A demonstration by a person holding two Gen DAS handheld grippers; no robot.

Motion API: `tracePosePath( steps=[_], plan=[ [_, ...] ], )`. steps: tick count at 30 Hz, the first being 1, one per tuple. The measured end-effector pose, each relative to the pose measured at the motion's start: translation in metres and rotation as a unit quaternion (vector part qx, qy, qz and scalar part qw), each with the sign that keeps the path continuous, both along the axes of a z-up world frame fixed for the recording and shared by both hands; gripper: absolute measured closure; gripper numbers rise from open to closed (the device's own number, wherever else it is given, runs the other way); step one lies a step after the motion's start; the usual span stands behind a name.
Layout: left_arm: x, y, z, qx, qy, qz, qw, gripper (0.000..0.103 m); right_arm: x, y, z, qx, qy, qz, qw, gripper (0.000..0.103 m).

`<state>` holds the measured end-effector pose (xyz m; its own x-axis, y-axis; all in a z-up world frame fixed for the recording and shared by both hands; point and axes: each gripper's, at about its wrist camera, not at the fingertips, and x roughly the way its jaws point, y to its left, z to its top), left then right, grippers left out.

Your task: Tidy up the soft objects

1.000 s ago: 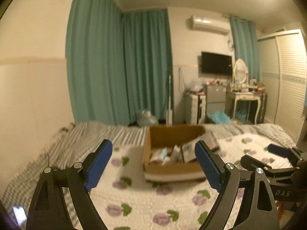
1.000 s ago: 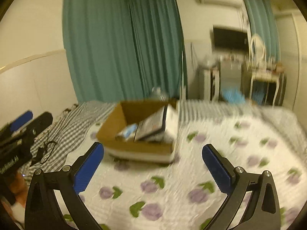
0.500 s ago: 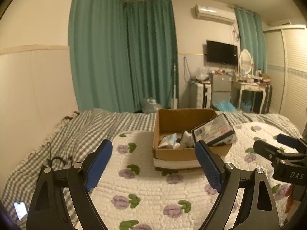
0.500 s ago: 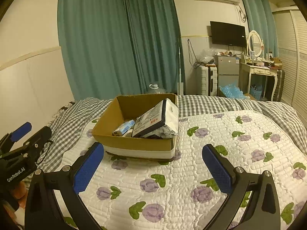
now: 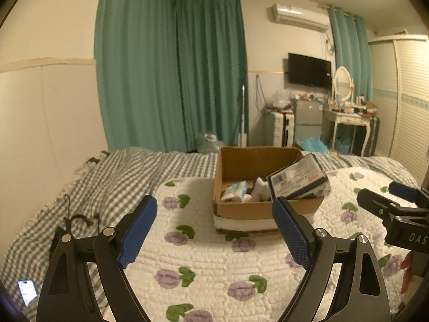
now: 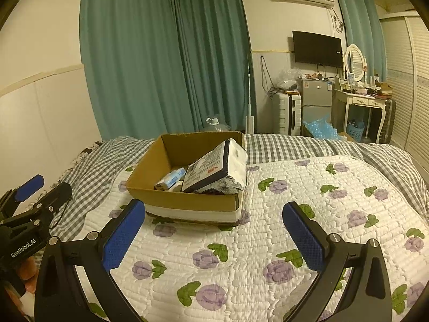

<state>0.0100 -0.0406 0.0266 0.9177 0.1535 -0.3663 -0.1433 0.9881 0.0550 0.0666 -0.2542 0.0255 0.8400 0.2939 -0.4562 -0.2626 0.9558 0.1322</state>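
The left tongs [image 5: 211, 230] are standing wide apart with nothing between their blue pads [image 5: 138, 230], hovering above the quilt [image 5: 203, 263] and touching nothing. The right tongs [image 6: 214, 236] are likewise spread wide and empty, hanging over the same flowered quilt near its near edge. Each pair is showing at the edge of the other's view, the left tongs at the left side of the right wrist view and the right tongs at the right side of the left wrist view.

The cardboard box [image 6: 187, 201] is sitting on the quilt on the bed [image 6: 295, 145], just beyond both tongs and apart from them. Inside it a large plastic-wrapped pack [image 6: 214, 171] is leaning tilted against the right wall, with a small blue-and-white tissue pack [image 6: 171, 178] lying beside it to the left. A phone [image 5: 26, 292] is lying at the near left on the checked sheet.
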Motion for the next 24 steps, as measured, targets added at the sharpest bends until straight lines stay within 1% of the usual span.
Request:
tracePosePath(
  steps=[14, 24],
  plan=[
    [-0.0019, -0.0013, -0.0008, -0.005, -0.002, 0.0, 1.0, 0.014, -0.0006, -0.0001, -0.0008, 0.0, 0.002, 0.001, 1.0, 0.0],
    [-0.0014, -0.0025, -0.0007, 0.0, 0.0, -0.002, 1.0, 0.014, -0.0005, -0.0003, -0.0011, 0.0, 0.002, 0.001, 1.0, 0.0]
  ],
)
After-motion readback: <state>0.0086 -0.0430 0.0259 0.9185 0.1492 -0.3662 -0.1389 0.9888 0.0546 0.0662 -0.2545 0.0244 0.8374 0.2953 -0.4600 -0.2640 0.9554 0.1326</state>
